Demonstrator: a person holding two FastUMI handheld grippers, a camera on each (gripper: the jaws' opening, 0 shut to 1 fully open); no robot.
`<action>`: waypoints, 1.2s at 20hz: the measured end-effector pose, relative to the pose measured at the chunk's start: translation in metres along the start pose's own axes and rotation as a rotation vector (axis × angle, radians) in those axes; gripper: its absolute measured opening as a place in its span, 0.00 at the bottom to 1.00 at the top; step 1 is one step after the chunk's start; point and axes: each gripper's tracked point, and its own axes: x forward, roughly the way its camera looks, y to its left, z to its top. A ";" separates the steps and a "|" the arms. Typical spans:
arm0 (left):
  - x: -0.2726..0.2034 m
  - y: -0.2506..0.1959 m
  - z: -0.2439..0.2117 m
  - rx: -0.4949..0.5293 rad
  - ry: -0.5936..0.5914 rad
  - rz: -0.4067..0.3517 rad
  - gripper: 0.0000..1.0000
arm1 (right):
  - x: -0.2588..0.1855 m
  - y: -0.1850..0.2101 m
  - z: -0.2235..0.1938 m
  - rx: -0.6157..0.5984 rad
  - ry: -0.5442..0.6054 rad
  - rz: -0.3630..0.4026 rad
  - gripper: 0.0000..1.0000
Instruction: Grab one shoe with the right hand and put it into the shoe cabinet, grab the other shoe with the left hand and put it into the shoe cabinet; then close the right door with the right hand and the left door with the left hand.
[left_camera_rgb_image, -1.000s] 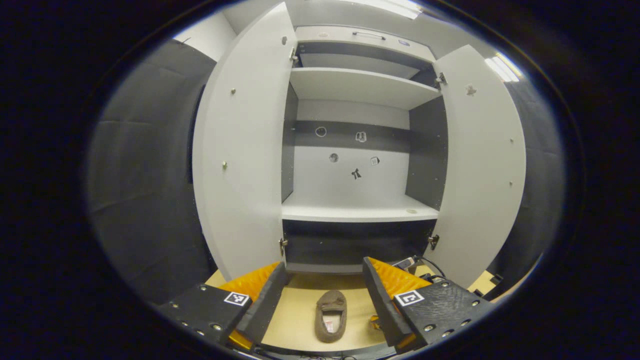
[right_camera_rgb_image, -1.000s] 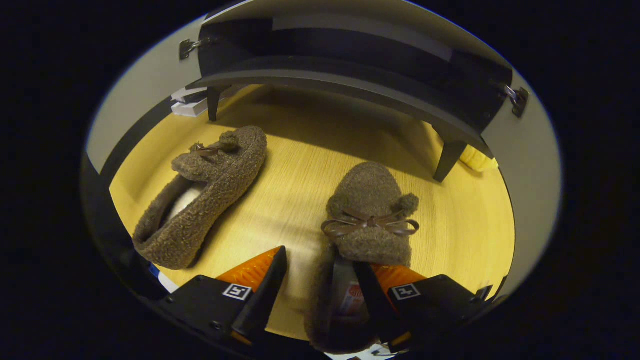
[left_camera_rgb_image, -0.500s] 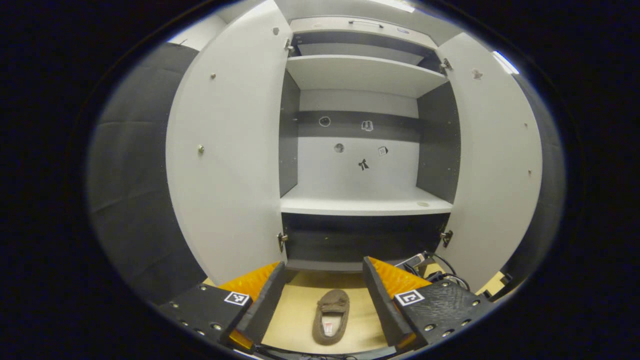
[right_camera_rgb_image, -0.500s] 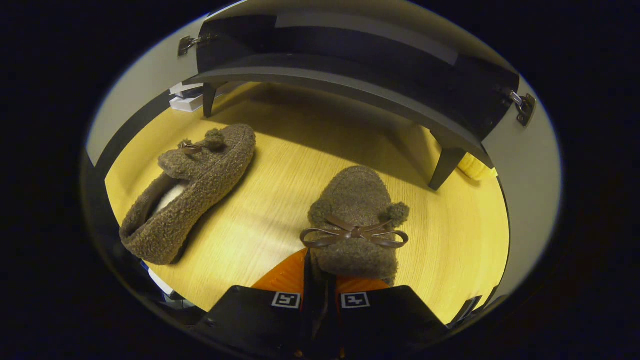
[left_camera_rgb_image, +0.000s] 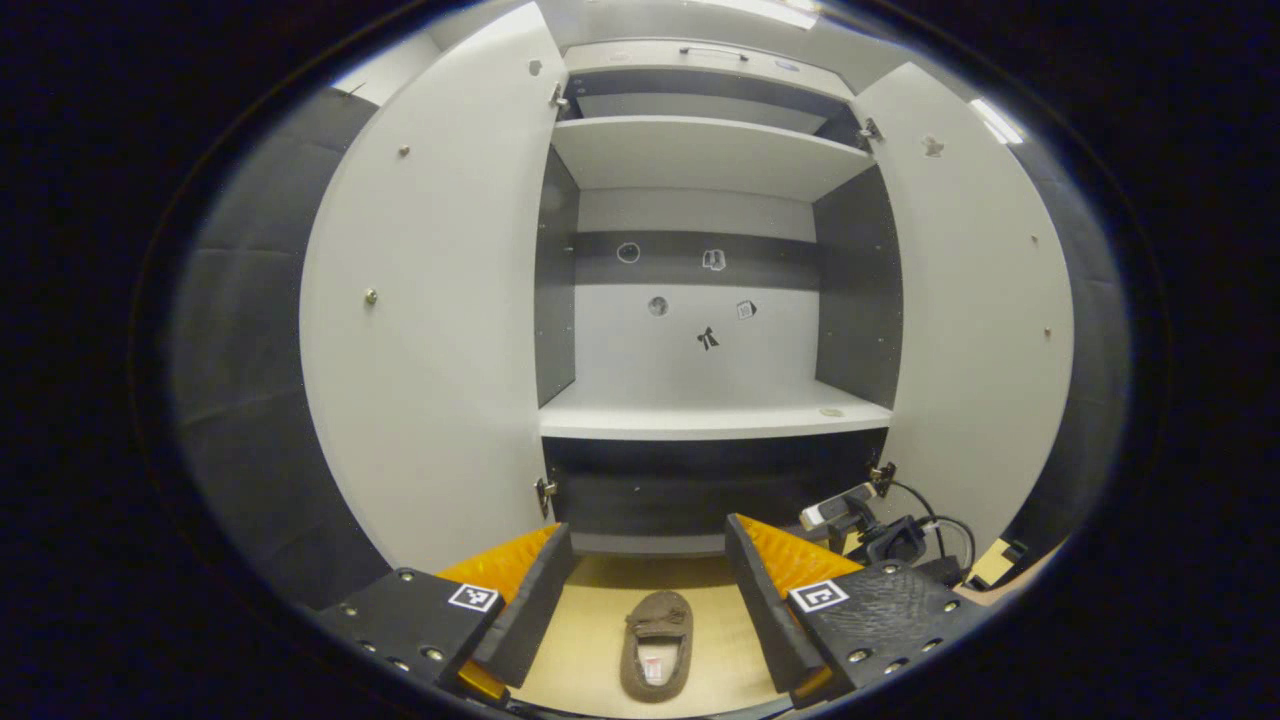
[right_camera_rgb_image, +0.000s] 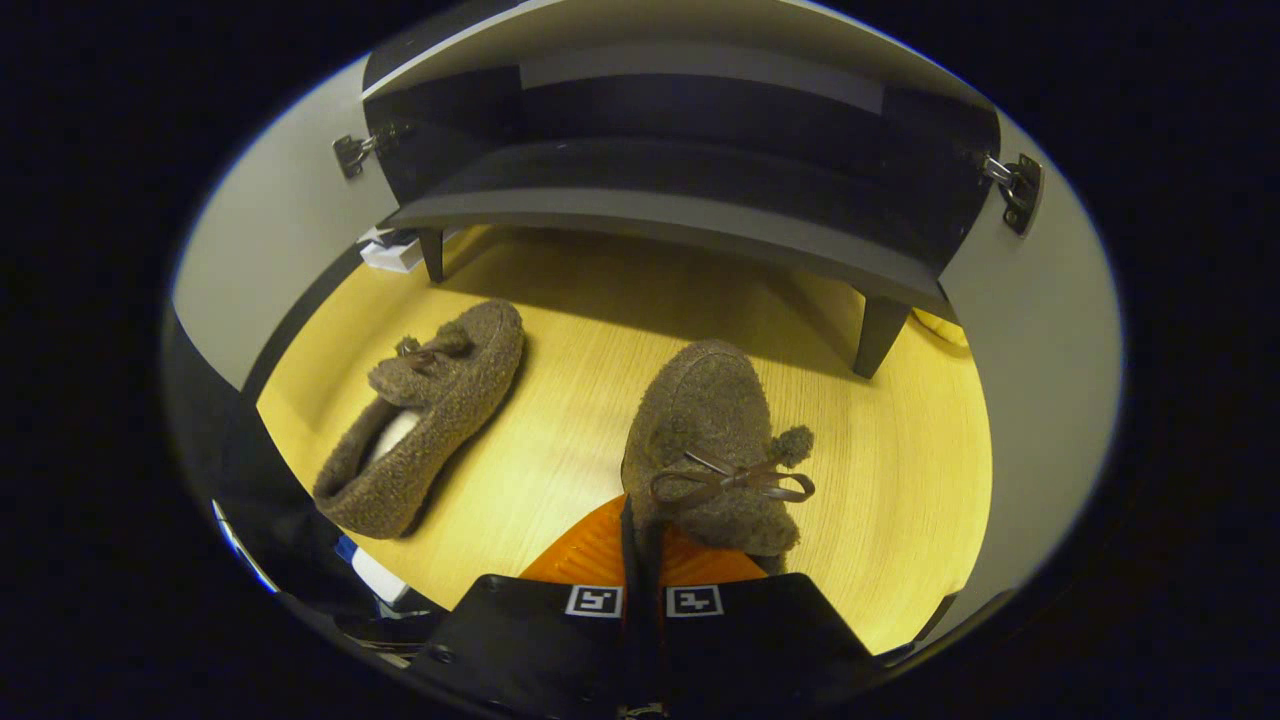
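Two fuzzy brown slippers with bows are by the shoe cabinet. In the right gripper view my right gripper (right_camera_rgb_image: 640, 535) is shut on the heel edge of the nearer shoe (right_camera_rgb_image: 715, 430), whose toe points at the cabinet base (right_camera_rgb_image: 660, 210). The other shoe (right_camera_rgb_image: 430, 425) lies on the wooden floor to its left. In the left gripper view my left gripper (left_camera_rgb_image: 645, 530) is open and holds nothing, well above a shoe (left_camera_rgb_image: 657, 645) on the floor. Ahead, the cabinet stands with its left door (left_camera_rgb_image: 430, 330) and right door (left_camera_rgb_image: 985, 300) swung wide, and its middle shelf (left_camera_rgb_image: 710, 420) bare.
A small device with black cables (left_camera_rgb_image: 870, 520) lies on the floor by the right door's foot. The cabinet stands on short dark legs (right_camera_rgb_image: 868, 335) with a gap beneath. White items (right_camera_rgb_image: 395, 255) lie near the left leg. Door hinges (right_camera_rgb_image: 1010, 180) jut at the lower corners.
My right gripper shut on the nearer shoe's heel edge, then rose a little with it; the floor and other shoe look farther off. The left gripper, still open, drifted slightly nearer the cabinet.
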 end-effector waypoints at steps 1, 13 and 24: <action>0.001 0.002 -0.002 -0.006 0.002 -0.002 0.89 | -0.007 -0.002 0.006 -0.004 -0.013 -0.004 0.02; 0.016 0.001 -0.010 0.071 0.033 -0.069 0.93 | -0.144 0.038 0.049 -0.105 -0.112 0.159 0.00; 0.011 0.000 -0.007 0.025 0.003 -0.084 0.89 | -0.236 0.050 0.157 0.009 -0.387 0.175 0.02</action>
